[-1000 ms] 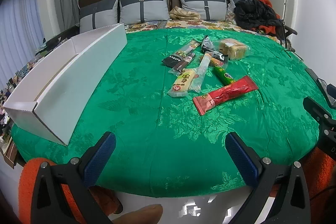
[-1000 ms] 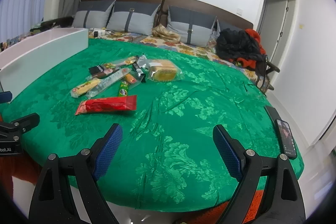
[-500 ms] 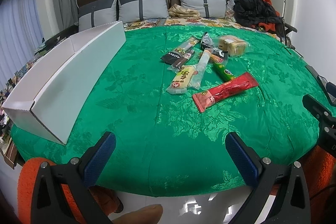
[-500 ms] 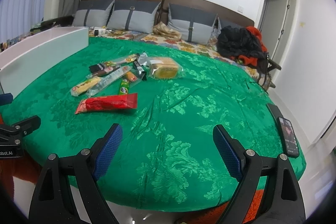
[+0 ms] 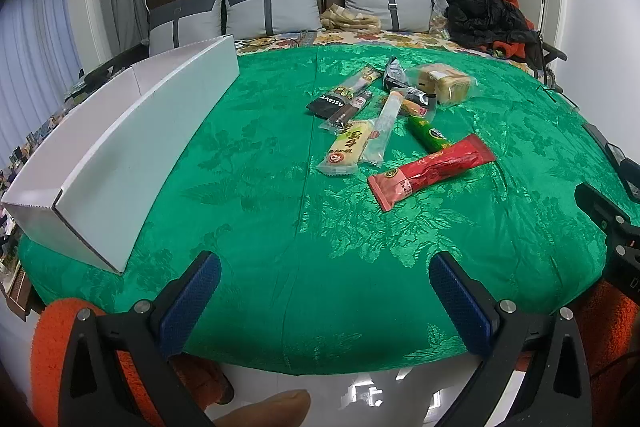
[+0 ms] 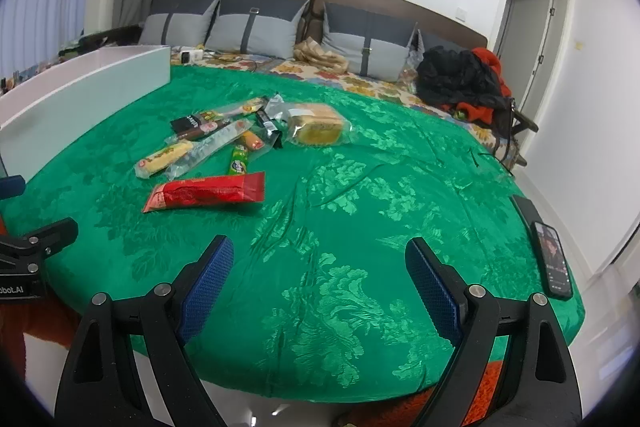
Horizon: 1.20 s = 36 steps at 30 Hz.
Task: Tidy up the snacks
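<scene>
Several snack packets lie in a loose pile on the green bedspread (image 5: pixel 280 227). A red packet (image 5: pixel 432 169) lies nearest, with a green tube (image 5: pixel 428 133), a yellow bar (image 5: pixel 348 147), a clear long packet (image 5: pixel 384 125), dark packets (image 5: pixel 340 101) and wrapped bread (image 5: pixel 444 83) behind it. A long white box (image 5: pixel 120 163) stands open at the left. My left gripper (image 5: pixel 324 291) is open and empty at the bed's near edge. My right gripper (image 6: pixel 320 279) is open and empty, right of the red packet (image 6: pixel 204 193); the bread (image 6: pixel 318 129) and box (image 6: pixel 80 95) show there too.
Grey pillows (image 5: pixel 264 7) line the headboard. A black and orange clothes heap (image 5: pixel 488 19) lies at the far right. A phone (image 6: pixel 554 257) rests at the bed's right edge. White floor shows below the near edge.
Both views have shifted slightly; the bed and snacks sit a little lower and nearer in frame. Both grippers stay open and nothing on the bed has moved.
</scene>
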### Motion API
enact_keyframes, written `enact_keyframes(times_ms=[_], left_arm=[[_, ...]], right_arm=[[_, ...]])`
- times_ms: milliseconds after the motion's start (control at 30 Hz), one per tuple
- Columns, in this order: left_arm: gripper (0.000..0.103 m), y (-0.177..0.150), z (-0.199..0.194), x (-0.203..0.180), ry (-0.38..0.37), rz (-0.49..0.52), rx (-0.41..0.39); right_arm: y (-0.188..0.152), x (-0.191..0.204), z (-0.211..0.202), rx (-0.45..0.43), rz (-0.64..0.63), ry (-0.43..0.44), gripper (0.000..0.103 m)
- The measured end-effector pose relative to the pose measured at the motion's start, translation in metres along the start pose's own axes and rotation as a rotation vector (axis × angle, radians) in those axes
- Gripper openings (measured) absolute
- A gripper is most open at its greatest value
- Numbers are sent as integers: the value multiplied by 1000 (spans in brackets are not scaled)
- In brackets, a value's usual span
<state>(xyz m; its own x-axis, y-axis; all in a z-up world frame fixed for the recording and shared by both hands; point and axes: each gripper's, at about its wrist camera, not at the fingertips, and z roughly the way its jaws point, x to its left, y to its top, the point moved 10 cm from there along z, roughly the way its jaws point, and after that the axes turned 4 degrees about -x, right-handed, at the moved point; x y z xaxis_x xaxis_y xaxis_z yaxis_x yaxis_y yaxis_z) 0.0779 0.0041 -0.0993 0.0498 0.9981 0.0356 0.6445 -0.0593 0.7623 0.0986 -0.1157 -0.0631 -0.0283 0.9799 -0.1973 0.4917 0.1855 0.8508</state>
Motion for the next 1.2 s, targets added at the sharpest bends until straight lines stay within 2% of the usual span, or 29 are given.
enact_keyframes(times_ms=[1200], left_arm=[[103, -4, 5, 1, 1, -1, 9]], right_arm=[[-3, 4, 2, 9, -2, 5, 90]])
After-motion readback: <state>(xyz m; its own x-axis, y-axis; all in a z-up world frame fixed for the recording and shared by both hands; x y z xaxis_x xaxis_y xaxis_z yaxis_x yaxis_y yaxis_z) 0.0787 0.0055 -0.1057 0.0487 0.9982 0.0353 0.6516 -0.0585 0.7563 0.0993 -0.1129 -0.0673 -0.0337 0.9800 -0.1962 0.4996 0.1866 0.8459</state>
